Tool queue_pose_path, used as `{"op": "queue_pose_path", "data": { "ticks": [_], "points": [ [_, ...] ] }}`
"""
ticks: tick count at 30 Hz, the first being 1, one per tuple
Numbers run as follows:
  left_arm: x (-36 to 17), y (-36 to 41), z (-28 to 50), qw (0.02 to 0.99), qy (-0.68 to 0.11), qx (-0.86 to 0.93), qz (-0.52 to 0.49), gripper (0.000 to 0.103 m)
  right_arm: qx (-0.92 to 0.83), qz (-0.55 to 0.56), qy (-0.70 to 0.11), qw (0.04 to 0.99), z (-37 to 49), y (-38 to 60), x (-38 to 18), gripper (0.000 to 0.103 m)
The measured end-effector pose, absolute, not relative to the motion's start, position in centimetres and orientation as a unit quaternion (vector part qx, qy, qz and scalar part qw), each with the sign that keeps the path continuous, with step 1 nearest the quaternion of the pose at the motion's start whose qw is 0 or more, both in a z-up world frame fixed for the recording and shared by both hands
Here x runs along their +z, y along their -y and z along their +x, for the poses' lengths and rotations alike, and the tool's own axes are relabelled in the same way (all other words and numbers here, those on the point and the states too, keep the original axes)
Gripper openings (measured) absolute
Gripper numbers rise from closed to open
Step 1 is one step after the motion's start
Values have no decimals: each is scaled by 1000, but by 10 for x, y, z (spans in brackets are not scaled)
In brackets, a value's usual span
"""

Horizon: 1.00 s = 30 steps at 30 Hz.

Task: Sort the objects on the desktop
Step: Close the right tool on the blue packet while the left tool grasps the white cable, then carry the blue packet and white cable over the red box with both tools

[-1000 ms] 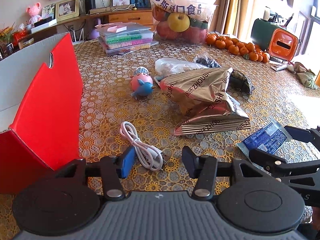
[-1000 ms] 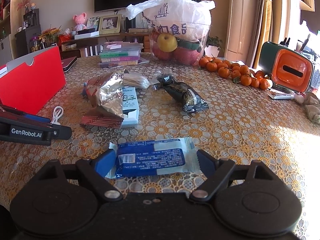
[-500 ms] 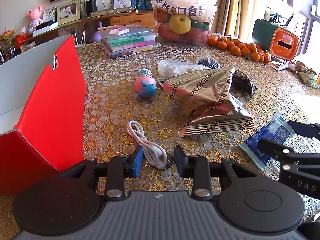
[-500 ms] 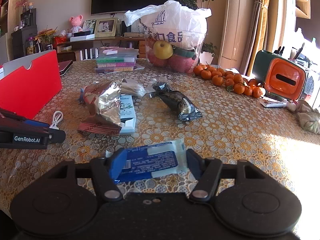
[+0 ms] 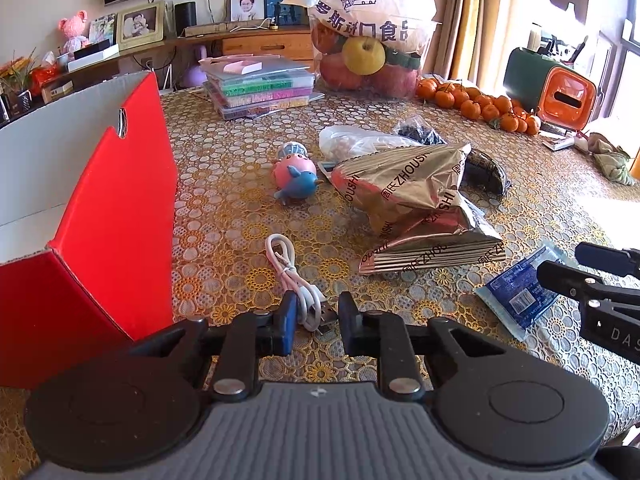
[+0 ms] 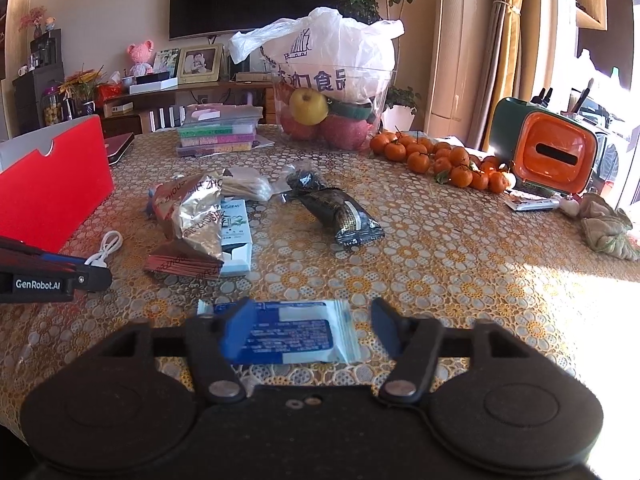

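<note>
1. The risk we see first is at our left gripper: its jaws stand narrowly apart around the plug end of the white cable, and we cannot tell whether the pads already bite. If they grip only the plug, the loose coil could dangle on the way up and snag the lace tablecloth or slip free.
2. The cable lies on the tablecloth just beside the red box, which we judge to be where it should go. A hasty swing could drag the coil against the box wall instead of over its rim.
3. Our right gripper is spread wide, both jaws flanking the blue packet without pinching it. The packet lies flat, so the pads may skate over the slick wrapper or crumple it rather than lift it.
4. The foil snack bag sits near both targets; a wide sweep from either hand could nudge it.
5. Pose: both grippers are held low and nearly level with the table, pointing forward, the left one near the box and the right one well to its right.
</note>
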<state>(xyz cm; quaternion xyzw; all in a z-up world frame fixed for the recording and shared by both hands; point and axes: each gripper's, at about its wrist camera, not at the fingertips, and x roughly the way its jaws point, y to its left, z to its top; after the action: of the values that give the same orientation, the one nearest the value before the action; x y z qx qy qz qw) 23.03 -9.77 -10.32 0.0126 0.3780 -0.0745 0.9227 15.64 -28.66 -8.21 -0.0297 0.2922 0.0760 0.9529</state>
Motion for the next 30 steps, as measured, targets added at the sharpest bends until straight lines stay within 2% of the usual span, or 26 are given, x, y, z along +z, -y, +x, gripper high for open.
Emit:
{"op": "queue_pose_path", "data": {
  "ticks": [2, 9, 16, 22, 30],
  "points": [
    [-103, 98, 230, 923, -378, -74, 12, 21, 89, -29, -294, 951, 156, 284, -81, 90],
    [-104, 98, 230, 922, -379, -75, 12, 21, 101, -67, -310, 943, 164, 268, -93, 97],
    [-104, 99, 230, 922, -379, -75, 13, 21, 101, -51, -326, 939, 169, 271, -105, 98],
    [-104, 99, 230, 923, -378, -75, 16, 21, 107, -37, -329, 937, 170, 273, -103, 83],
    [-99, 102, 226, 926, -367, -81, 21, 20, 100, -44, -325, 939, 164, 271, -96, 80]
  ]
}}
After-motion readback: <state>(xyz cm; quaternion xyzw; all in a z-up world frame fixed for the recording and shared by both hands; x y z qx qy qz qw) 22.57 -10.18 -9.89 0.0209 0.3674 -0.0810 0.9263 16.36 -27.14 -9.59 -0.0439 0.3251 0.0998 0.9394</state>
